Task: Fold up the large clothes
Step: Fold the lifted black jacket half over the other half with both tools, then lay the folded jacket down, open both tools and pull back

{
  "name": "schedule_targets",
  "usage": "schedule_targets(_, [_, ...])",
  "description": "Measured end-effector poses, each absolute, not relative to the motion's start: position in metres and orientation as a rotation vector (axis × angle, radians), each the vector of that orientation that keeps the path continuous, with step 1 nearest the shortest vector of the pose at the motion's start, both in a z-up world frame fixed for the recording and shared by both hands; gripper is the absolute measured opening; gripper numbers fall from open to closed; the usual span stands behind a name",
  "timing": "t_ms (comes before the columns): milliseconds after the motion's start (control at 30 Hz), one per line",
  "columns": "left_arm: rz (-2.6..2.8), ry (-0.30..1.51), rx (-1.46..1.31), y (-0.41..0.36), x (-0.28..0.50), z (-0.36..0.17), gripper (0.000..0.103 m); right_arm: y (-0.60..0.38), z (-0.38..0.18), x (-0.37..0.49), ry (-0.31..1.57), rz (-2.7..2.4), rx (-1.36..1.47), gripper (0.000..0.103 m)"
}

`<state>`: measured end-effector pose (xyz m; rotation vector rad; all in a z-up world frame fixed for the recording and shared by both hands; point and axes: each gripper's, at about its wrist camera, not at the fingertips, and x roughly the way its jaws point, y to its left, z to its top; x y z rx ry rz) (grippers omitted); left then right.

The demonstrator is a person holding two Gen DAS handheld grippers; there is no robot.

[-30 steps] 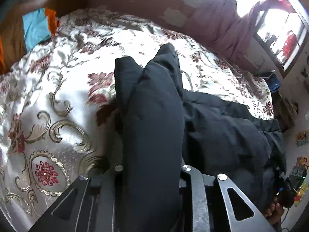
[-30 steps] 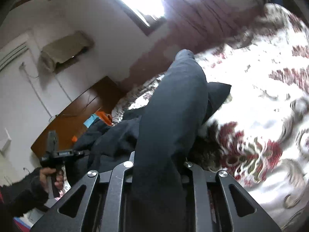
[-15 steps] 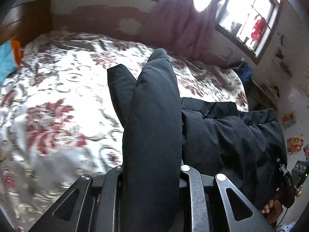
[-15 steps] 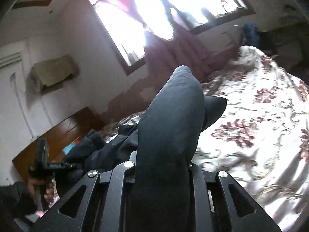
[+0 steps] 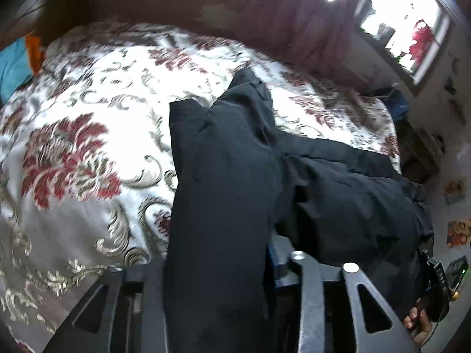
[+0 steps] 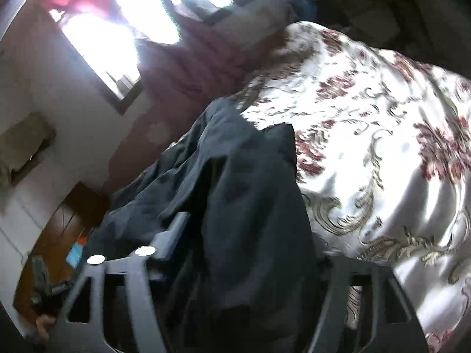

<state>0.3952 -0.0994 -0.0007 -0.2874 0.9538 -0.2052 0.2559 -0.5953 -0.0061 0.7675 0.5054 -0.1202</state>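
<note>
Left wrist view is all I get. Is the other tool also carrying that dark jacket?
Observer: The right wrist view shows the dark jacket running up between the fingers of the right tool. Its jaws stand wide apart rather than pinched.
Operator: Anything on the wall over there?
Observer: Yes, a cloth-covered box is mounted on the wall, left of the window. Your view never shows it.
Operator: Can you see the hand on my side?
Observer: Only a blurred bit of the left hand, at the lower left corner.
</note>
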Motion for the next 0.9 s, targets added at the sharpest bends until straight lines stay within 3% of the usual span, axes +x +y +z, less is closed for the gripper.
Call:
schedule_targets(33, [-0.183, 0.977, -0.300, -0.097, 0.396, -0.005, 0.064, -0.597, -0.007, 0.256, 0.514, -0.130, 0.783, 0.082])
schedule_targets(100, [-0.141, 1.001, -0.321, -0.094, 0.396, -0.013, 0.080, -0.593, -0.006, 0.255, 0.517, -0.144, 0.769, 0.088])
schedule_targets(300, [-0.070, 0.977, -0.438, -0.077, 0.384, -0.017, 0.081, -0.572, 0.024, 0.242, 0.473, -0.237, 0.558, 0.096])
schedule_targets(567, [-0.028, 0.782, -0.502, -0.072, 0.349, 0.022, 0.095, -0.536, 0.063, 0.203, 0.299, -0.278, 0.376, 0.101])
schedule_targets(900, [-0.143, 0.612, -0.291, -0.109, 0.298, 0.067, 0.103, -0.496, 0.086, 0.159, 0.190, -0.234, 0.309, 0.102])
